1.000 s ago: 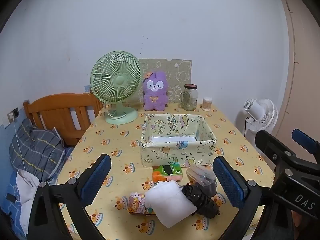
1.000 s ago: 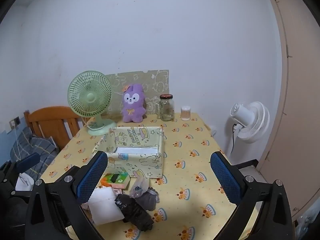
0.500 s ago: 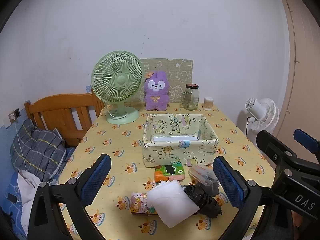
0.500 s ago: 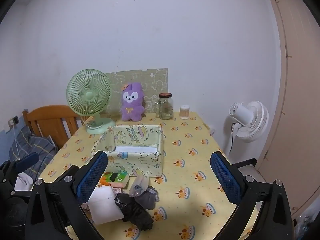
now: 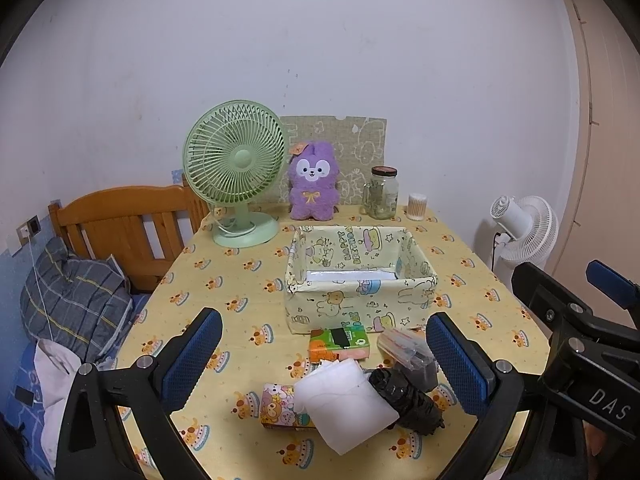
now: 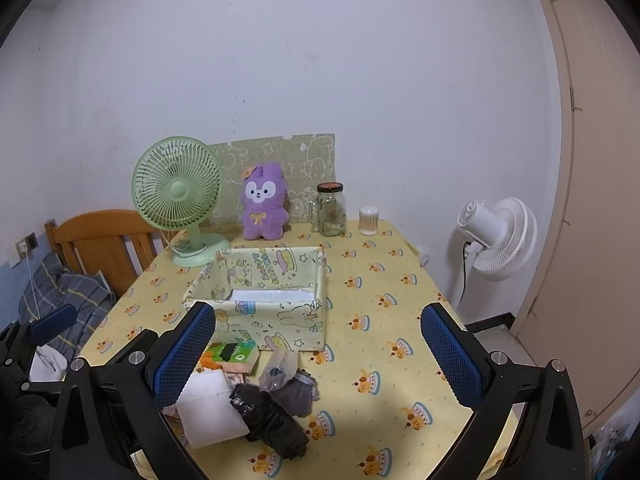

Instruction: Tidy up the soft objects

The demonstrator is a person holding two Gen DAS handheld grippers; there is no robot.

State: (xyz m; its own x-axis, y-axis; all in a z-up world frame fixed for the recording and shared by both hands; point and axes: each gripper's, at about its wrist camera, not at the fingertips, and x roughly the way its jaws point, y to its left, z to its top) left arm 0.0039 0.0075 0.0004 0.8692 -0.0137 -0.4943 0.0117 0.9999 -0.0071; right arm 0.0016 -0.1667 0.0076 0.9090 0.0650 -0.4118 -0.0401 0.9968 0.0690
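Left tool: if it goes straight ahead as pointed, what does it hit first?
Likely the fabric box: it sits dead ahead between the open left tool fingers. The tissue pack lies lower and nearer, so depth is uncertain.

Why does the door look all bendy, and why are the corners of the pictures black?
In both wrist views the fisheye lens curves straight lines near the edges, so the beige door frame bows; the black corners are the lens's round rim. In the right wrist view the yellow cartoon tablecloth looks darker, shadowed, near the camera, and nothing looks blurred.
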